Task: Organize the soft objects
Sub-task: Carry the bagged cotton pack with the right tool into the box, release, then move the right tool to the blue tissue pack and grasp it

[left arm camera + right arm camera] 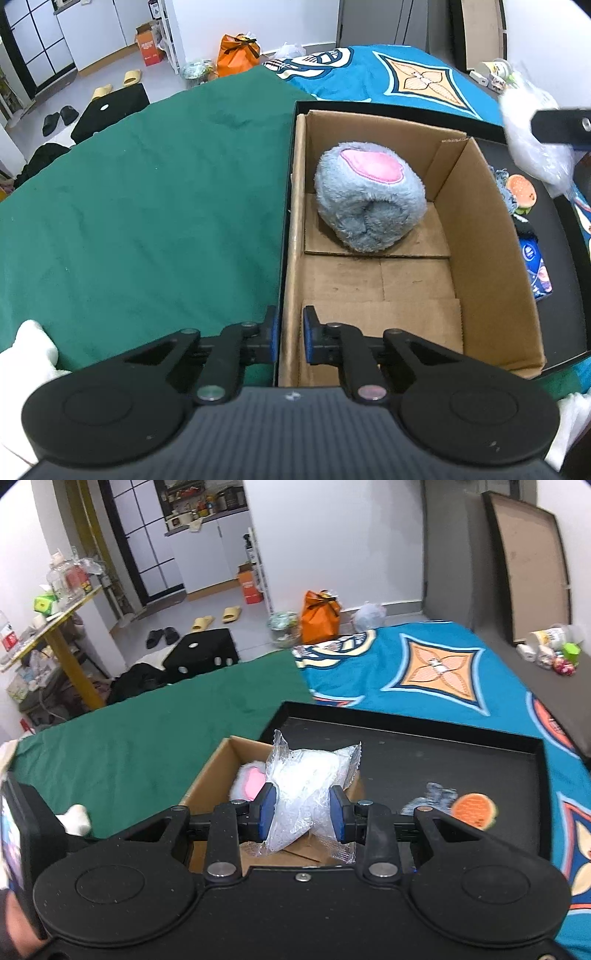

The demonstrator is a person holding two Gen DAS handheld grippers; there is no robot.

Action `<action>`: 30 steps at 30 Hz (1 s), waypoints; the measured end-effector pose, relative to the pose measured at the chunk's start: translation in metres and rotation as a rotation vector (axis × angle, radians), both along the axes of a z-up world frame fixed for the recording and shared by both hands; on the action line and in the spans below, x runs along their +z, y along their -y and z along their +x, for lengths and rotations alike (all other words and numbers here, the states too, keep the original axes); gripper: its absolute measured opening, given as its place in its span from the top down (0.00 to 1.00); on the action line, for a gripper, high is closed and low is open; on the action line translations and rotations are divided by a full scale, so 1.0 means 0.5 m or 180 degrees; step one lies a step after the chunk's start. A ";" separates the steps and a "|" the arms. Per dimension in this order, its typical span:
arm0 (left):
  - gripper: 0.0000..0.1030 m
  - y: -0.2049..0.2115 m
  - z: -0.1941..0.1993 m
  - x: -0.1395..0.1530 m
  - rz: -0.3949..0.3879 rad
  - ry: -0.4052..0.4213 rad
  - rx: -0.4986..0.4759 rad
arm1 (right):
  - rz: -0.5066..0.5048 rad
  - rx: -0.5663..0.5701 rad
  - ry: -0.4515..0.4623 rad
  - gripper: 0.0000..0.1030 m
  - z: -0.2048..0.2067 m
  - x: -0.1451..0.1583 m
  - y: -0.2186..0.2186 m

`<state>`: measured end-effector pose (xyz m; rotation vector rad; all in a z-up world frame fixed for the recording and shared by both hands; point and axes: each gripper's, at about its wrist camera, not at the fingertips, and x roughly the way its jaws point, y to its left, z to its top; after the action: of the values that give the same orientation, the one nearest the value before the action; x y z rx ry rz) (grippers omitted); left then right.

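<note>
My left claw (290, 338) pinched the near left wall of the cardboard box (491, 236), one pad on each side. The grey plush toy (369, 199) lay at the box's far end. My right claw (303, 810) gripped a clear plastic packet (306, 775) above the box.

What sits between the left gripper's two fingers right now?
The left wrist view shows the left gripper straddling the cardboard box at its near left wall, with the black tray's rim alongside. Nothing soft is there.
</note>
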<state>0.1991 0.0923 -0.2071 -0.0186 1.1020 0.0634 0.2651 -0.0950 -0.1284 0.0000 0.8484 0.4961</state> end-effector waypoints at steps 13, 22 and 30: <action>0.90 0.001 0.004 -0.009 0.0007 -0.0019 0.0001 | 0.0387 -0.0202 -0.0434 0.60 0.054 -0.039 0.000; 0.90 0.011 0.006 -0.011 0.0103 -0.0045 -0.0025 | 0.0259 -0.0291 -0.0334 0.34 0.033 -0.030 0.043; 0.90 0.022 0.008 -0.009 0.0176 -0.0065 -0.0045 | 0.0132 -0.0358 -0.0377 0.33 0.009 -0.045 0.096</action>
<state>0.2028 0.0815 -0.2116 0.0396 1.1204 0.0816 0.2697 -0.1431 -0.1510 0.1156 0.9485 0.4107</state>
